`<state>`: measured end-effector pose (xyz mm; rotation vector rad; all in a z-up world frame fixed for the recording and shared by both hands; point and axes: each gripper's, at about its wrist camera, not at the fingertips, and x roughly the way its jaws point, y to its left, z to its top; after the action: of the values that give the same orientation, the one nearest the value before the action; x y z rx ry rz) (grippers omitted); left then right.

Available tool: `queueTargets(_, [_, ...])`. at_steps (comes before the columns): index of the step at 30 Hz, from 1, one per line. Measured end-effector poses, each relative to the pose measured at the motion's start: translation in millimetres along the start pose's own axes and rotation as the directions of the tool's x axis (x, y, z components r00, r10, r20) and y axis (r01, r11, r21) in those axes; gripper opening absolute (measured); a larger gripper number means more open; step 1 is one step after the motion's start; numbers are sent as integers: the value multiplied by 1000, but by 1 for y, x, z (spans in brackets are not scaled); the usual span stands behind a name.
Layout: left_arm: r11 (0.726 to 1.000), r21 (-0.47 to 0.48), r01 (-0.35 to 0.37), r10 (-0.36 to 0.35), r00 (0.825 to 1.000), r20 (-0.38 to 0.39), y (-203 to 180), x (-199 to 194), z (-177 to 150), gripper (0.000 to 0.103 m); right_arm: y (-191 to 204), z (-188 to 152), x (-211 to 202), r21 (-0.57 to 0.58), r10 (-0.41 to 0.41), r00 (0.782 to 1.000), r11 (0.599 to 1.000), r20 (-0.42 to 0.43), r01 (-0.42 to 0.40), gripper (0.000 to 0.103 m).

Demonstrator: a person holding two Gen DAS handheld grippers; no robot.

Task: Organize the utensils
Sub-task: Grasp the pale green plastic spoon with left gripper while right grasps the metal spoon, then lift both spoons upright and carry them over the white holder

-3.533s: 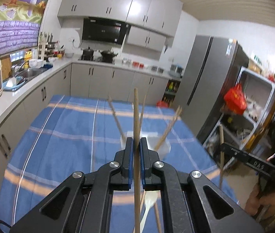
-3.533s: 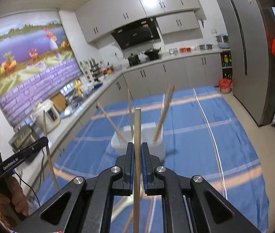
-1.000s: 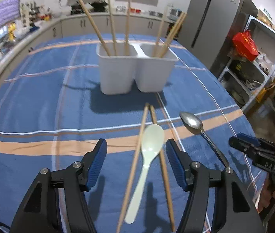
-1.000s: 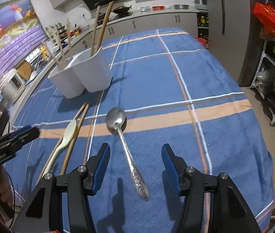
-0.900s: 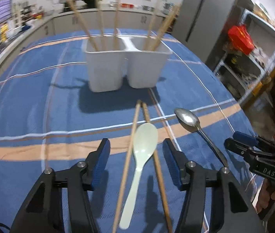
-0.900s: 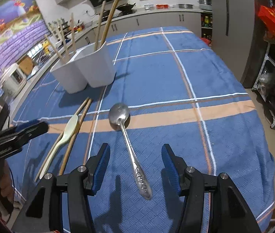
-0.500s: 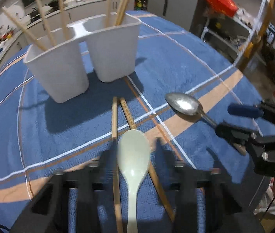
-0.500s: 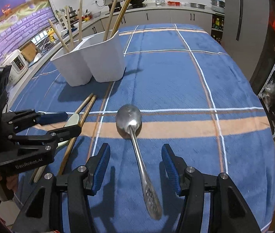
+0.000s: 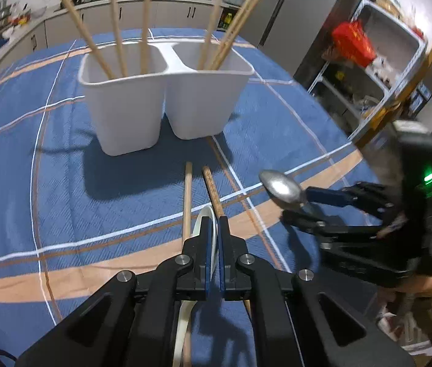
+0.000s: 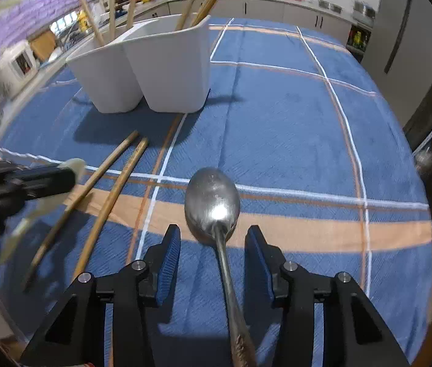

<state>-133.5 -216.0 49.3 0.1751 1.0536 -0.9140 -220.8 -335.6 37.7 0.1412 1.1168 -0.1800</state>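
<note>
A white two-compartment holder (image 9: 167,104) stands on the blue cloth with chopsticks upright in both sides; it also shows in the right wrist view (image 10: 155,70). My left gripper (image 9: 214,223) is shut on the pale plastic spoon (image 9: 206,223), between two loose chopsticks (image 9: 188,195). My right gripper (image 10: 213,238) is open, its fingers on either side of the metal spoon (image 10: 213,202), which lies on the cloth. In the left wrist view the metal spoon (image 9: 280,185) sits at the right gripper's tips.
Two loose chopsticks (image 10: 106,189) lie left of the metal spoon. The table edge drops off at the right, near a metal rack (image 9: 378,70) and a fridge (image 9: 283,9). Kitchen counters run along the back.
My left gripper dropped to the cloth and shut on the plastic spoon. My right gripper moved forward, still open, so its fingers now flank the metal spoon's neck.
</note>
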Motion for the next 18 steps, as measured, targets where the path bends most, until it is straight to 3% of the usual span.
queueTargets(2, [999, -30, 15, -15, 1000, 14, 5, -7, -1, 3, 3, 4, 1, -15, -6, 1000, 1000, -15, 6, 31])
queueTargets(3, [999, -40, 19, -18, 1000, 19, 7, -11, -1, 3, 3, 5, 0, -14, -5, 1000, 1000, -18, 5, 15])
queueTargets(4, [998, -52, 23, -22, 999, 27, 9, -15, -2, 3, 2, 7, 0, -10, 3, 1000, 1000, -27, -4, 7])
queueTargets(10, [994, -107, 25, -16, 996, 90, 16, -42, -4, 3, -19, 1, -15, 126, 124, 992, 984, 9, -124, 5])
queueTargets(18, [988, -153, 31, -4, 985, 174, 15, -84, -8, 3, -41, -15, -49, 246, 183, 974, 946, 136, -212, 5])
